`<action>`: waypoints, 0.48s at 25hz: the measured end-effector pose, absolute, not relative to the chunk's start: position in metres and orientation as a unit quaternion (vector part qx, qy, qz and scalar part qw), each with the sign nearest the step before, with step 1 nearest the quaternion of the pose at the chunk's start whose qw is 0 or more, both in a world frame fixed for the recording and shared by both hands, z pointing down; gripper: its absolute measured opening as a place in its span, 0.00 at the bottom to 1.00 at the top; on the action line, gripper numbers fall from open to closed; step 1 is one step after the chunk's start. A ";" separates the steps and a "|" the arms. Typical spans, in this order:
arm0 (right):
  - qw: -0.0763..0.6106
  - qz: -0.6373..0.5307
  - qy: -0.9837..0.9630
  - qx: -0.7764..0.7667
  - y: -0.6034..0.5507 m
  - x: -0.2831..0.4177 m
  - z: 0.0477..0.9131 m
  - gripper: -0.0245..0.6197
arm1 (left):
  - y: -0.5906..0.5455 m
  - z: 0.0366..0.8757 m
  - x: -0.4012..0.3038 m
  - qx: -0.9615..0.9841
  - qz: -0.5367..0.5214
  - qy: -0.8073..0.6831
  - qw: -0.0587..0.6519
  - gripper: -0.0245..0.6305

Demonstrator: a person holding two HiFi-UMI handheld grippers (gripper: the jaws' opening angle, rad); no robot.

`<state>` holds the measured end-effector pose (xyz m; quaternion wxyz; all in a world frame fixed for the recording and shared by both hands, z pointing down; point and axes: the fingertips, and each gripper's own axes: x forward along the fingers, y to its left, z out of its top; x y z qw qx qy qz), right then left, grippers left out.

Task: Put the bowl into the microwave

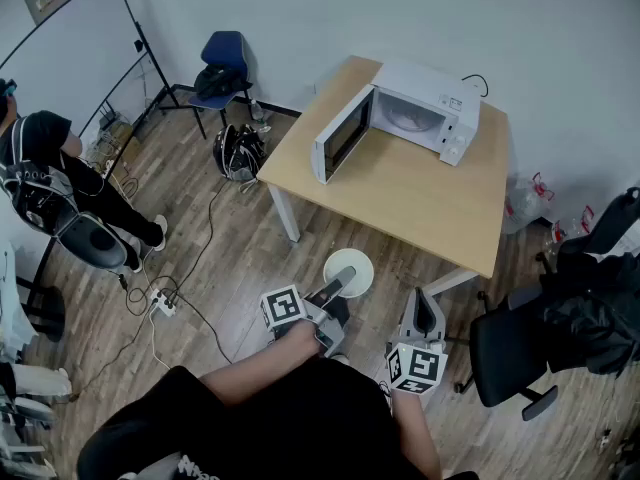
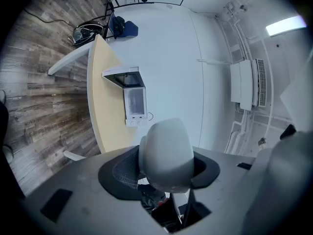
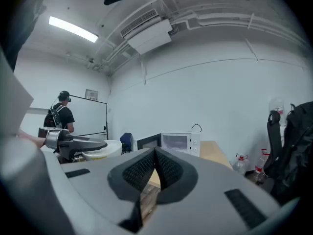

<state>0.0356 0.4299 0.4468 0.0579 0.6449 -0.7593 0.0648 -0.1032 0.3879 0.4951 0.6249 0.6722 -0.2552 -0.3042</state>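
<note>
Gripping smooth round bowl (image 2: pixel 166 153), boxy white microwave (image 1: pixel 432 90)

A bare office-style test room, set up as a makeshift lab.

White walls and a wood-look plank floor (image 1: pixel 230 248) surround a single light wooden table (image 1: pixel 420 193) carrying only a white microwave (image 1: pixel 420 108) with its door open. A whiteboard on a stand (image 1: pixel 75 43), a blue chair (image 1: pixel 225 63) and a black office chair (image 1: pixel 510 353) stand round the edges. A power strip (image 1: pixel 160 303) with cables lies on the floor, and a wall air conditioner (image 3: pixel 149 35) hangs near a ceiling strip light (image 3: pixel 73 29).
</note>
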 end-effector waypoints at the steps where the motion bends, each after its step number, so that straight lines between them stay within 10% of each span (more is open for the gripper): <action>1: 0.052 0.066 -0.764 0.640 0.429 0.036 0.448 0.13 | 0.387 0.498 -0.102 0.673 -0.302 -0.259 0.623 0.38; 12: 0.041 0.106 -0.749 0.653 0.415 0.064 0.475 0.13 | 0.351 0.508 -0.079 0.670 -0.298 -0.236 0.637 0.38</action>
